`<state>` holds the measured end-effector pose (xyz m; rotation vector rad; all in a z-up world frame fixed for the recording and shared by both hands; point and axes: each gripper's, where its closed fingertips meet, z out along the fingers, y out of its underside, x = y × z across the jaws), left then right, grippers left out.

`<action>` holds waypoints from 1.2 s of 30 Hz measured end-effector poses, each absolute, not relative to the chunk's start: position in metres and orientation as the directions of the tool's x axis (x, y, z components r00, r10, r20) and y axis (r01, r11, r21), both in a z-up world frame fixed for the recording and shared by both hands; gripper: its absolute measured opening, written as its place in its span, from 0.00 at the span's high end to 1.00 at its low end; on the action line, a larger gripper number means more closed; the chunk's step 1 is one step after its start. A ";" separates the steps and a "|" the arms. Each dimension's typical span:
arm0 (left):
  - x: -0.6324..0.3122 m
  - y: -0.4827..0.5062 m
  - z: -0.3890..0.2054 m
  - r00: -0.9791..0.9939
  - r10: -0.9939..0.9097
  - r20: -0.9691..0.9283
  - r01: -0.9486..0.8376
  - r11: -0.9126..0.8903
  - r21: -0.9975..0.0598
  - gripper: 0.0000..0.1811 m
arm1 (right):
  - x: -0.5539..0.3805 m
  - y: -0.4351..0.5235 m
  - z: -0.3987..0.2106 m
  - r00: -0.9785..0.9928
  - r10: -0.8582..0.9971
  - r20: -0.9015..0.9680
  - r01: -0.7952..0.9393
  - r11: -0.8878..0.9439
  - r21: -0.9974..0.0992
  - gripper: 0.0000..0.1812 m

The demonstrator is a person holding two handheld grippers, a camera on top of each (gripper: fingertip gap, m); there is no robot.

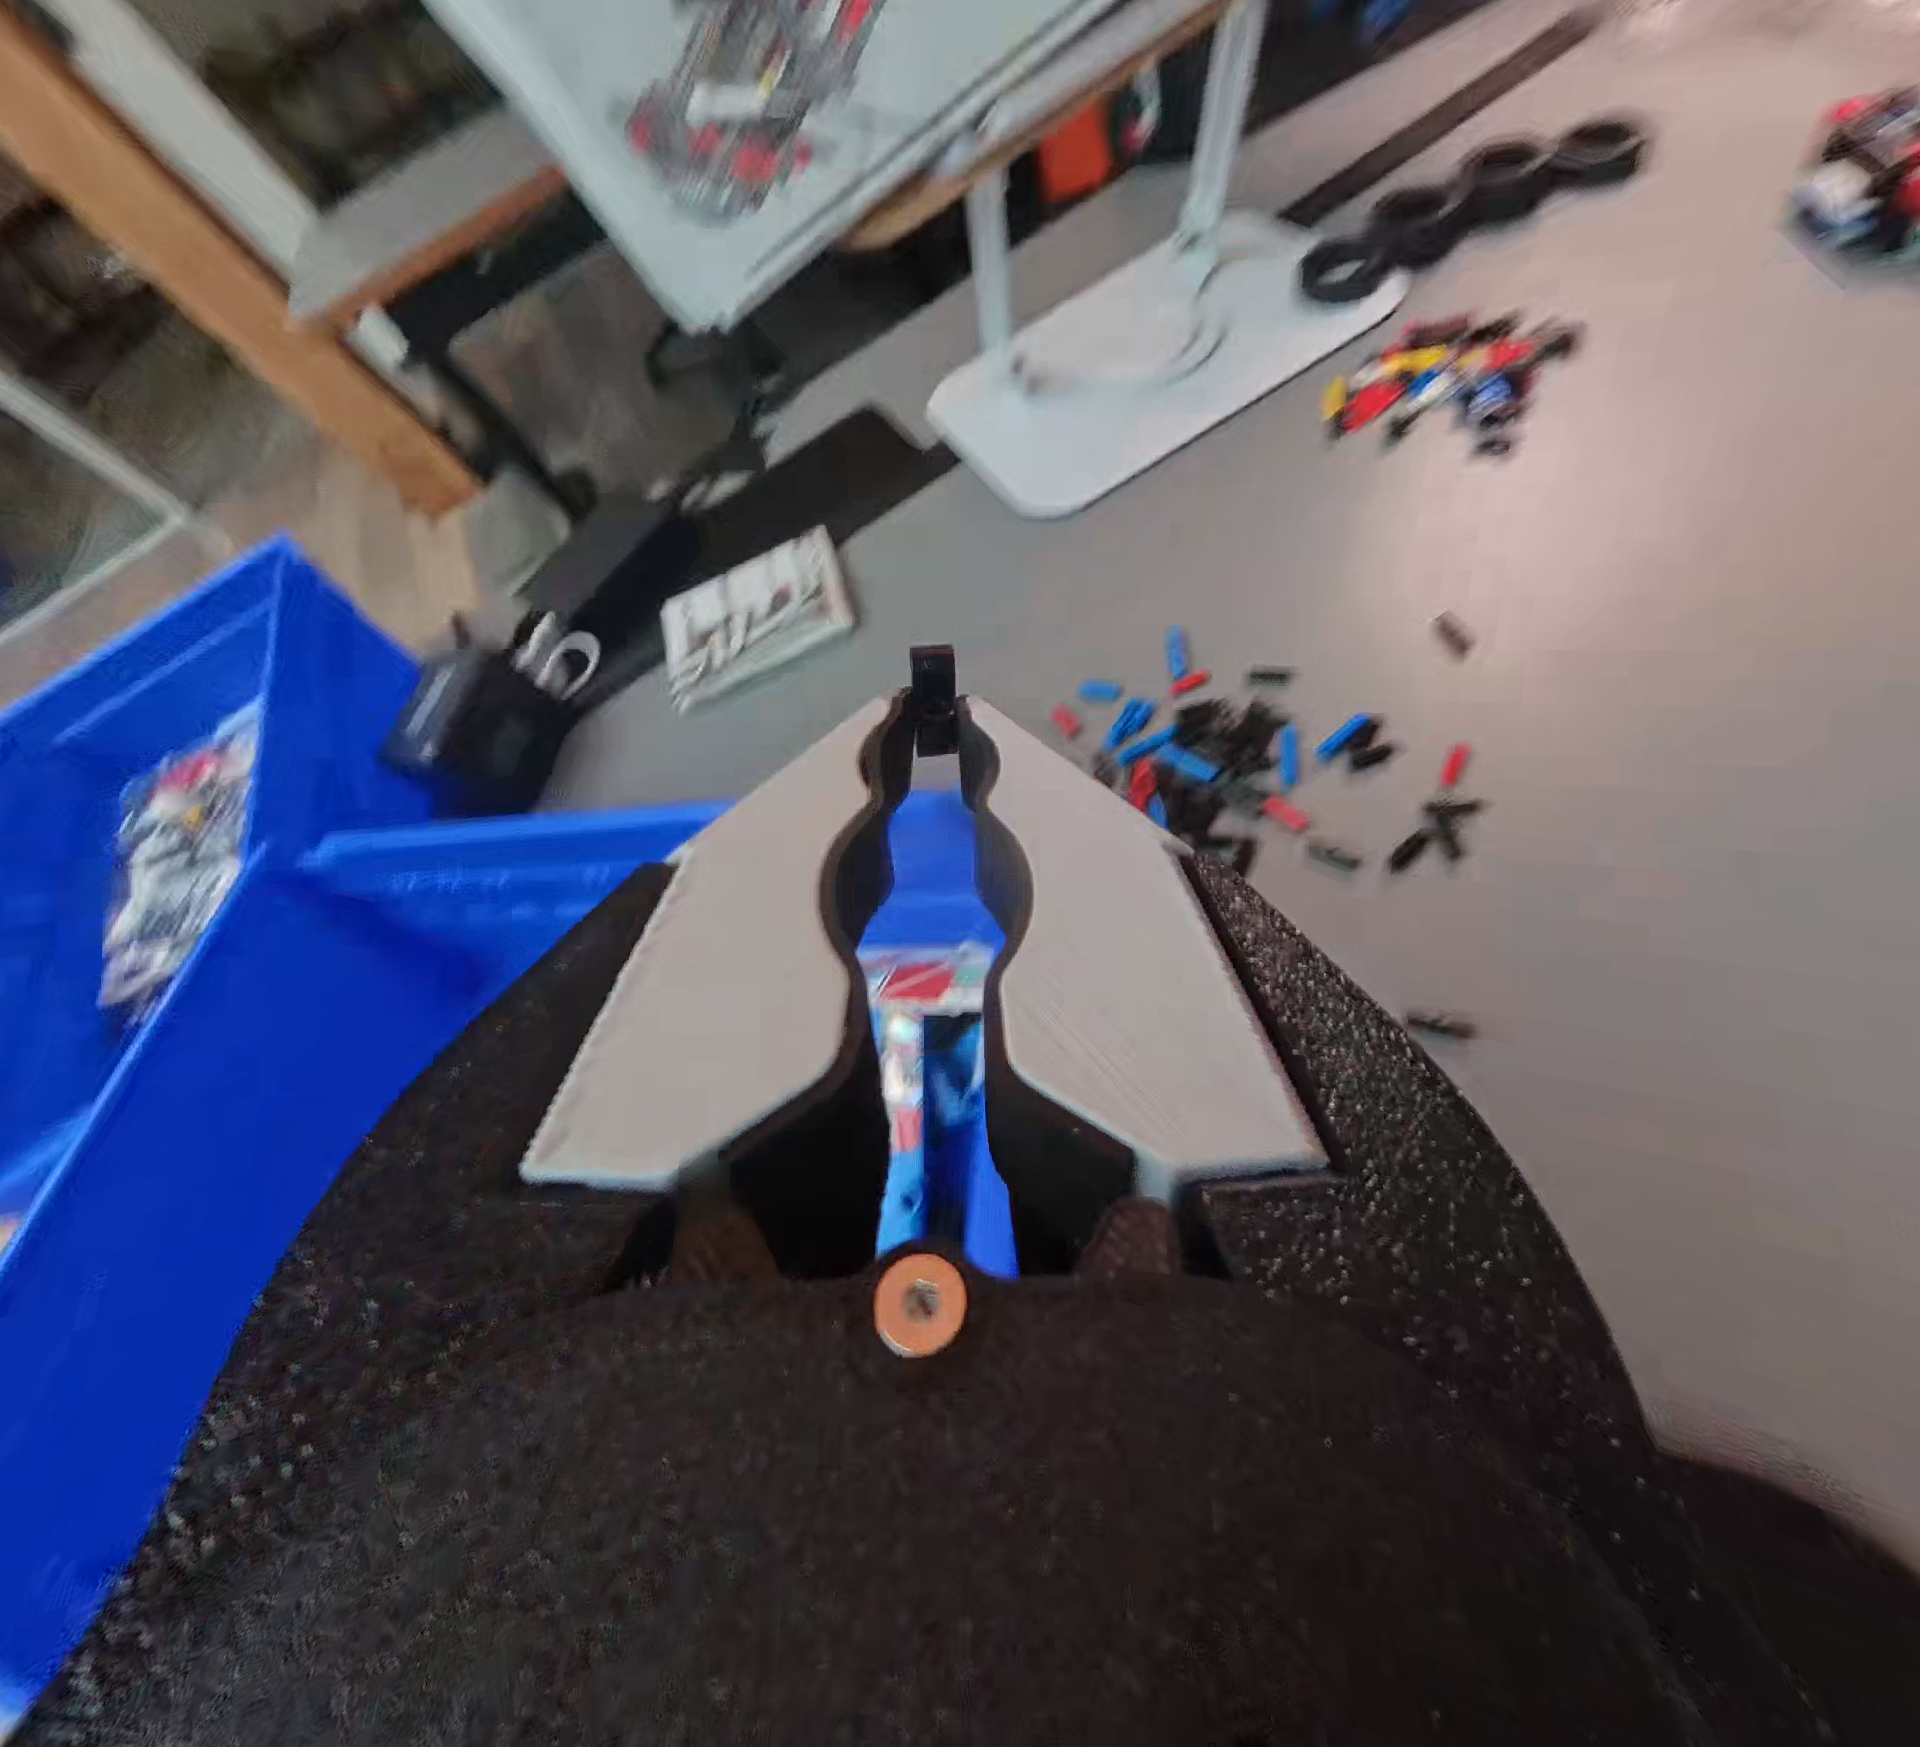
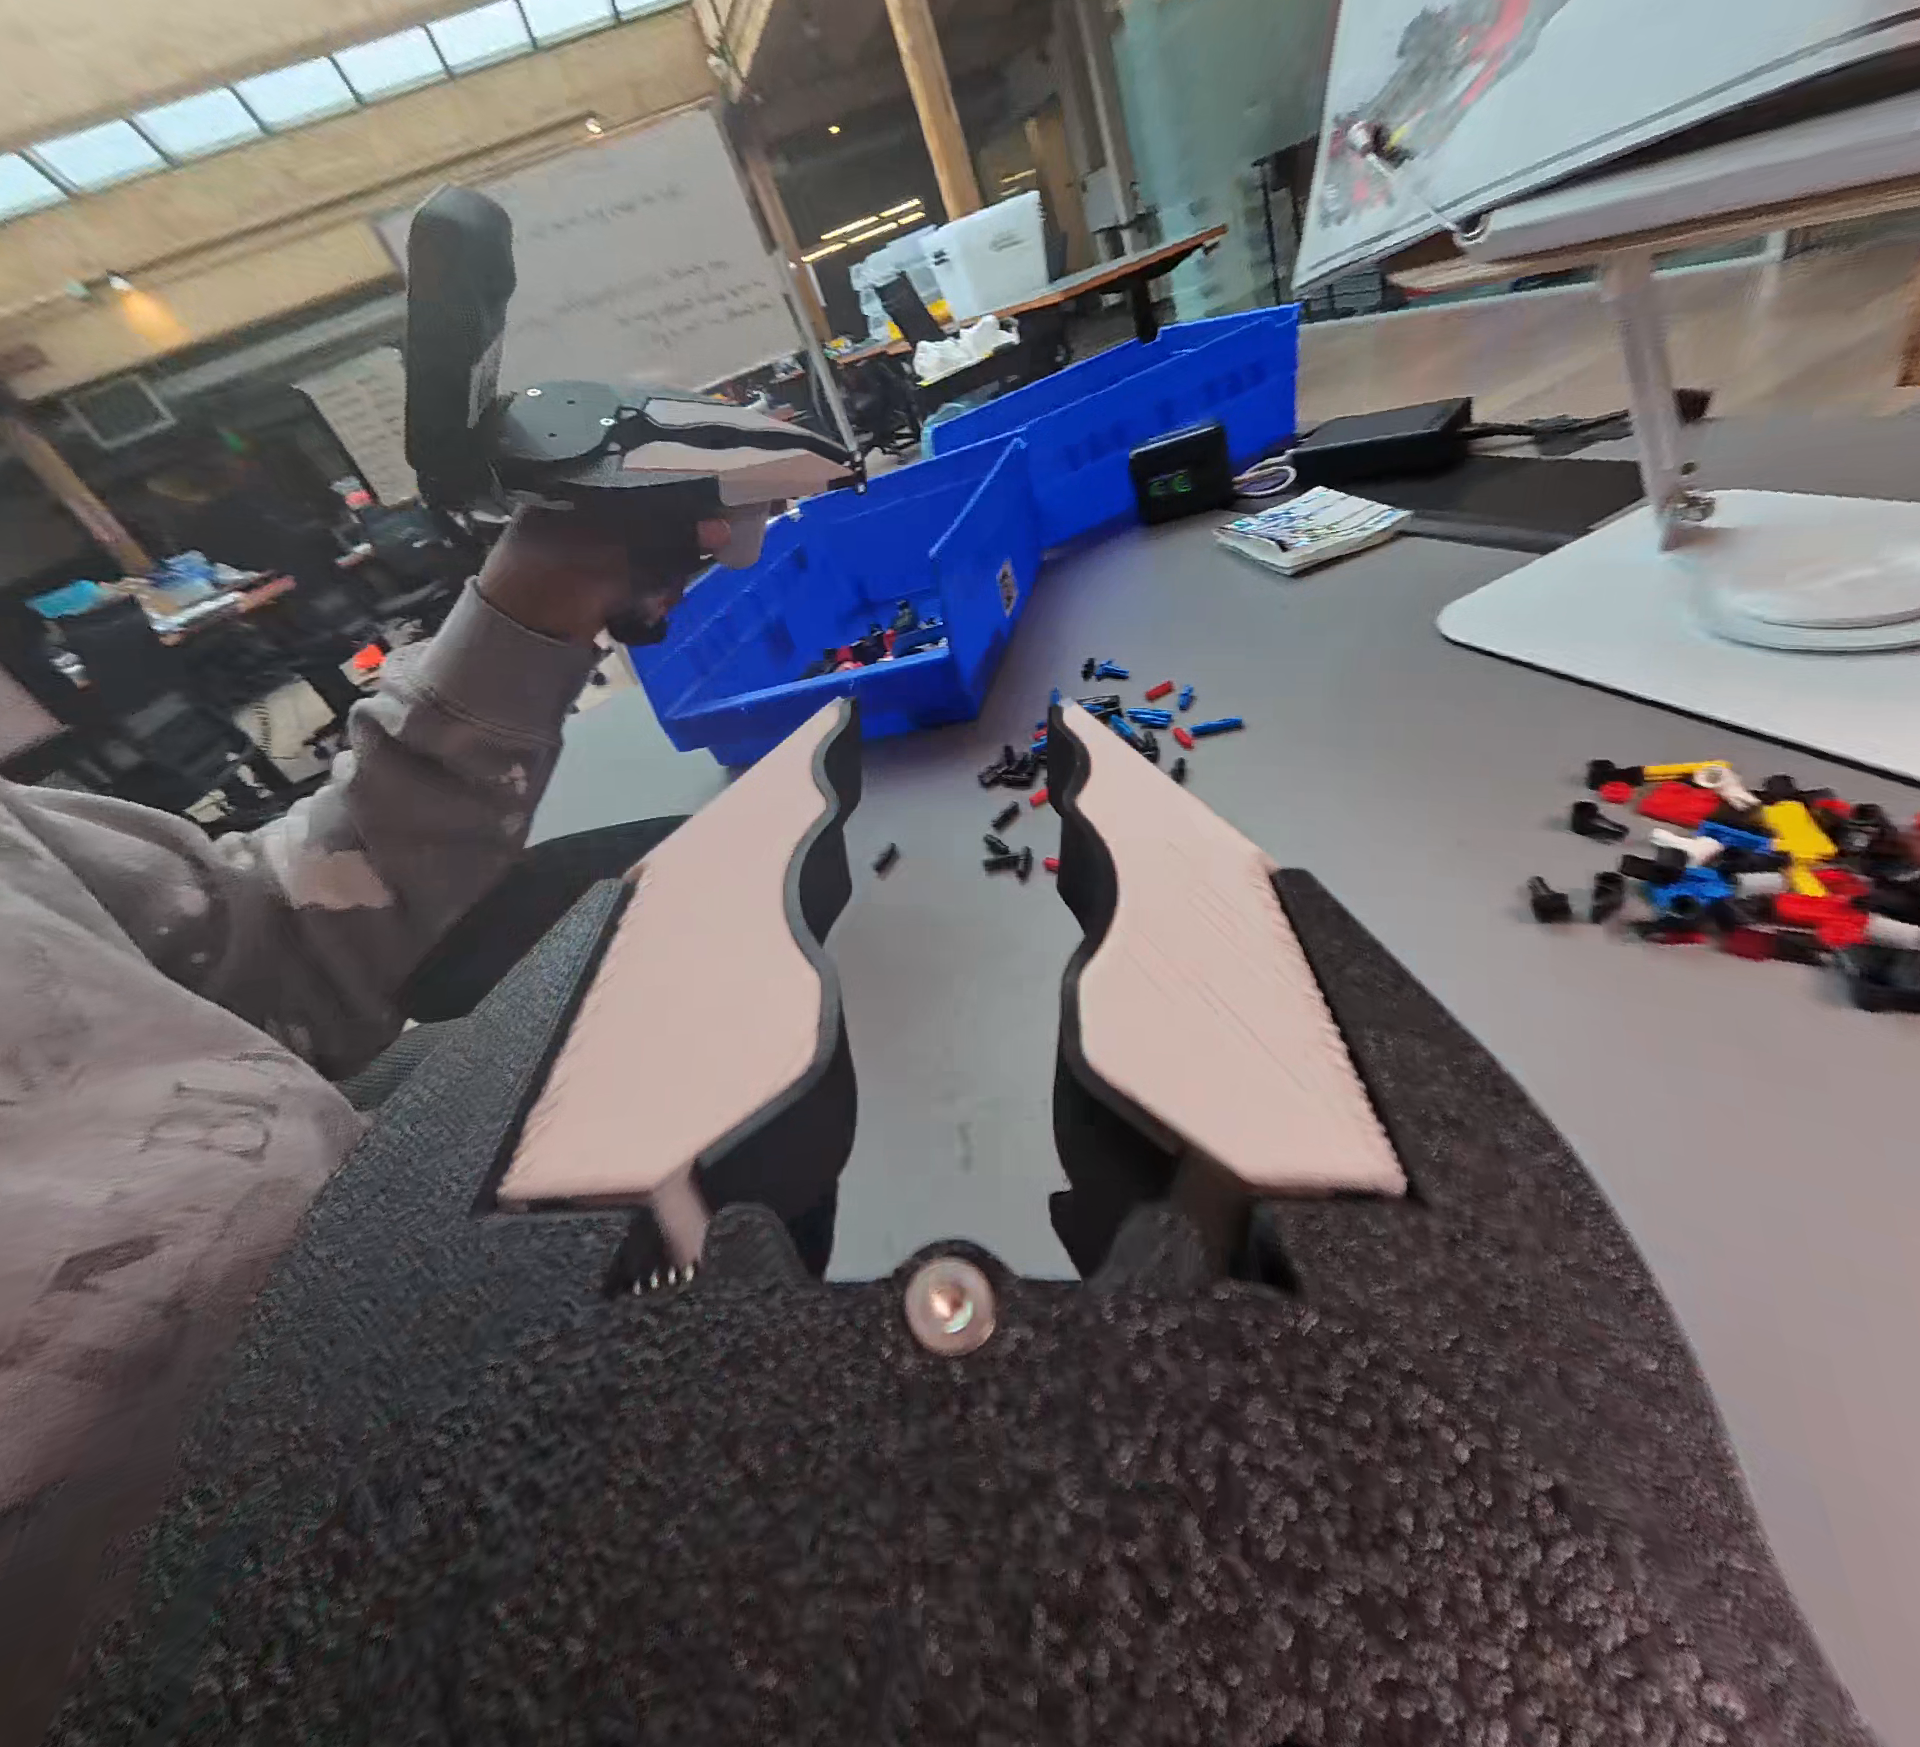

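Observation:
My left gripper (image 1: 933, 710) is shut on a small black toy brick piece (image 1: 932, 681) held at its tips, raised above a blue bin (image 1: 499, 856). It also shows in the right wrist view (image 2: 854, 469), held up by a hand over the blue bin (image 2: 831, 554). My right gripper (image 2: 951, 723) is open and empty, low over the grey table (image 2: 1351, 824). Its tips point at a scatter of small black, blue and red pins (image 2: 1101, 741). The same pins (image 1: 1216, 762) lie right of the left gripper.
A pile of mixed coloured bricks (image 2: 1745, 876) lies right. A white stand base (image 2: 1714, 627) holds a tilted board with a pictured model (image 2: 1558, 4). A booklet (image 2: 1309, 525), a small black device (image 2: 1179, 473), black tyres (image 1: 1475, 201) and a second blue bin (image 1: 156, 762) are about.

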<state>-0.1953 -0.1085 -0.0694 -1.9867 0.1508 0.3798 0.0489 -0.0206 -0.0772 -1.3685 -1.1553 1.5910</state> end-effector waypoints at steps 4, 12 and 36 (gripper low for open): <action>-0.248 -0.133 -0.103 0.918 0.197 -0.343 -0.144 -0.641 -0.754 0.96 | 0.057 -0.004 -0.083 -0.119 0.929 -0.351 0.033 -0.349 -0.936 0.84; -0.233 -0.127 -0.114 0.899 0.119 -0.421 -0.234 -0.683 -0.692 0.81 | 0.042 -0.026 -0.120 -0.124 0.965 -0.231 0.213 -0.202 -0.956 0.83; -0.205 -0.187 -0.209 0.881 -0.401 -0.252 -0.467 -0.827 -0.314 0.87 | 0.046 -0.022 -0.123 -0.098 0.978 -0.185 0.228 -0.159 -0.961 0.85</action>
